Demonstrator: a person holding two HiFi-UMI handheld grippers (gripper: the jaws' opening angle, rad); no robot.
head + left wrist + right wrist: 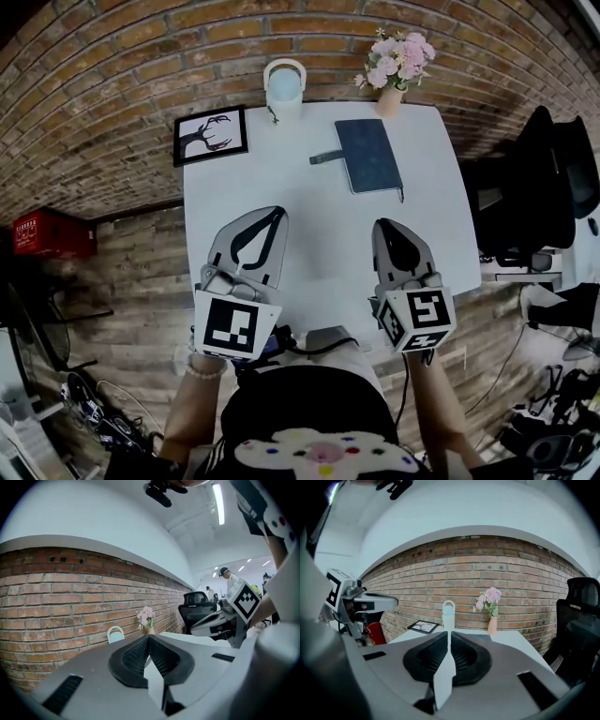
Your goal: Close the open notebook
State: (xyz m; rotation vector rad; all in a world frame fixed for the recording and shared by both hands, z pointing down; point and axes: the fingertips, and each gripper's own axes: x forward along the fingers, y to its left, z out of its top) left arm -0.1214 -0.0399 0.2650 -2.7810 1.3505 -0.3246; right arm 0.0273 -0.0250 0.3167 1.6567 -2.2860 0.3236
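1. The notebook (368, 156) lies in the upper right of the head view, flat on the white table (309, 253), its dark cover up; it looks already shut, so the task seems done
2. The left gripper (278, 213) sits low and left of centre in that view, its jaws pressed together with nothing between them
3. The right gripper (382, 226) sits low and right of centre, jaws likewise together and empty, well apart from the notebook
4. Judged by its look, the notebook is light and thin, the cover fairly stiff and smooth, likely to slide on the table if pushed
5. To handle it, pinch a free cover edge rather than the flat face; the small tab (326, 157) at its left side is too slight to lift by
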